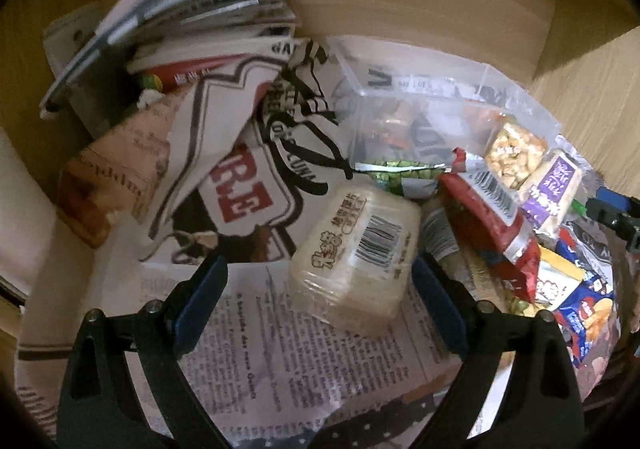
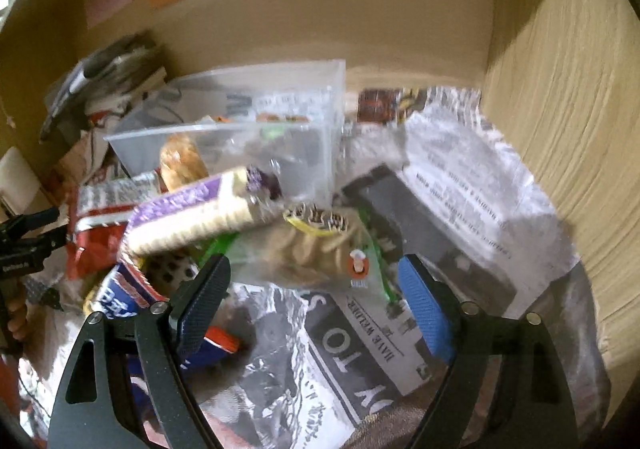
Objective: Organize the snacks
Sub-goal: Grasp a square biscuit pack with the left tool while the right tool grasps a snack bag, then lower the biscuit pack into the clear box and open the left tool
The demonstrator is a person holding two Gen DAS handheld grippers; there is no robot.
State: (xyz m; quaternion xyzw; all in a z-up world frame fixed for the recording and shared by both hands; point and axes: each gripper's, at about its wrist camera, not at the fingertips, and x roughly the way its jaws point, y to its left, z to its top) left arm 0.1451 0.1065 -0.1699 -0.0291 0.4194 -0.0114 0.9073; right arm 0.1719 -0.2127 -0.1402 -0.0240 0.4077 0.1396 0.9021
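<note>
left gripper (image 1: 316,289) jaws apart over pale snack pack (image 1: 356,249), not clamped; right gripper (image 2: 316,289) jaws apart above cookie bag (image 2: 312,249), nothing gripped

Both wrist cameras look steeply down, close over a newspaper-covered surface (image 1: 320,349) inside a wooden enclosure. The left view faces the pale snack tub (image 1: 356,253) at centre; both share the clear plastic box (image 2: 240,133), at 1 o'clock in the left, 11 o'clock in the right

Lighting: dim, warm indoor cast throughout. Glare is noted on the clear plastic box (image 2: 256,121). Motion blur is seen in both views. Fisheye bending and dark vignetted corners are recorded.
</note>
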